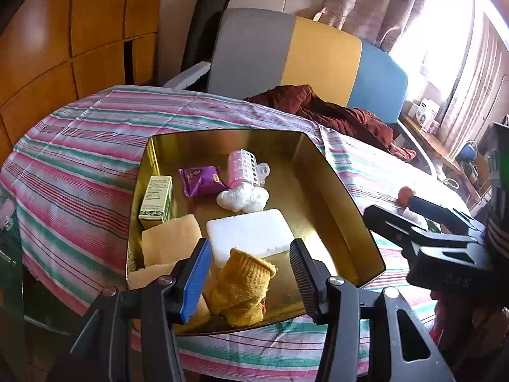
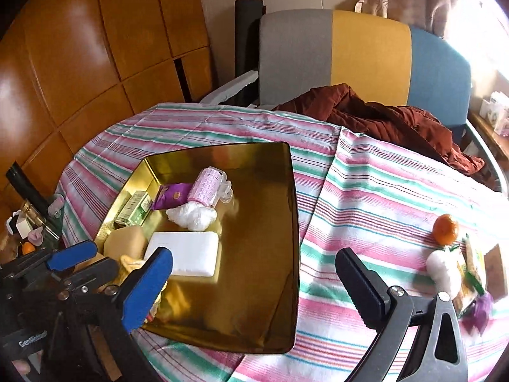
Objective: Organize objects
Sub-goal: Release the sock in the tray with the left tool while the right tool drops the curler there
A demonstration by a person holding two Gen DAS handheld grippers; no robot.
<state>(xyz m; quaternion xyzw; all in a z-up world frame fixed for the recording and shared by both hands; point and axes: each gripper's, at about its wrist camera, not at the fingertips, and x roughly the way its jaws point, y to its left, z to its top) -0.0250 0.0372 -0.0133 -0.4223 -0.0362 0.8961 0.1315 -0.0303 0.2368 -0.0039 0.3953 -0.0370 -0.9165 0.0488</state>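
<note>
Fingers of our left gripper (image 1: 251,281) stand partly apart over the near end of the gold tray (image 1: 343,191); a mustard knitted sock (image 1: 243,286) lies between them, but we cannot tell whether the pads press on it. Fingers of our right gripper (image 2: 254,289) are spread wide and hold nothing, with the tray's near right corner and the striped cloth (image 2: 366,197) showing between them.

Inside the tray, nearest us, we see the sock, then a tan folded cloth (image 1: 168,242) at the left and a white foam block (image 1: 251,234) just beside it. Further in lie a white plastic wad (image 1: 243,197), a purple snack packet (image 1: 202,180), a pink-and-white roller (image 1: 246,168) and, against the left wall, a green-and-white carton (image 1: 157,200).

On the bench to the right of the tray, well apart from it, we see an orange (image 2: 445,228), a second white wad (image 2: 443,270) and some packets. Beyond the bench, a dark red garment (image 2: 381,117) lies in front of a grey, yellow and blue chair back (image 2: 366,54).
</note>
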